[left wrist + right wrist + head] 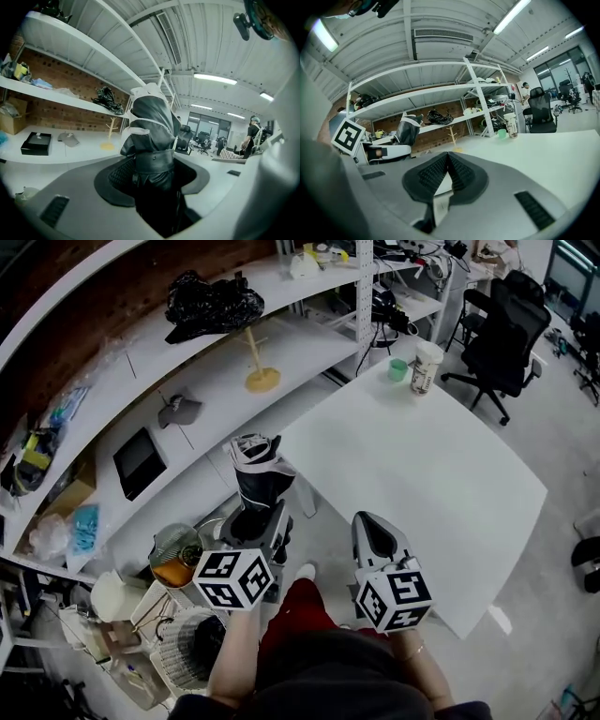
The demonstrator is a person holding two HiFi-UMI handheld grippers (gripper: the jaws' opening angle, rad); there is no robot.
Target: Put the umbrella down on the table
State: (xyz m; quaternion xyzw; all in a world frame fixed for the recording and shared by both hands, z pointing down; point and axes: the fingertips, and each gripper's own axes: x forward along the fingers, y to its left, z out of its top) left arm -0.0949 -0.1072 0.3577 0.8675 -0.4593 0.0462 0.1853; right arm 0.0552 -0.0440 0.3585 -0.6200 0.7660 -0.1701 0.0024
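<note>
A folded black umbrella (260, 474) with white trim sticks out of my left gripper (258, 514), which is shut on it; in the left gripper view the umbrella (151, 140) stands between the jaws and fills the middle. It hangs over the floor just left of the white table (422, 484). My right gripper (375, 538) is beside it at the table's near corner, jaws shut with nothing between them (446, 165). The right gripper view also catches the umbrella (408, 131) at left.
A paper cup (425, 367) and a small green cup (398, 369) stand at the table's far corner. White shelves (187, 371) run along the left with a black bag (212, 304) and a wooden stand (261, 376). A black office chair (506, 334) is beyond the table. Bins and clutter (178, 615) sit on the floor at left.
</note>
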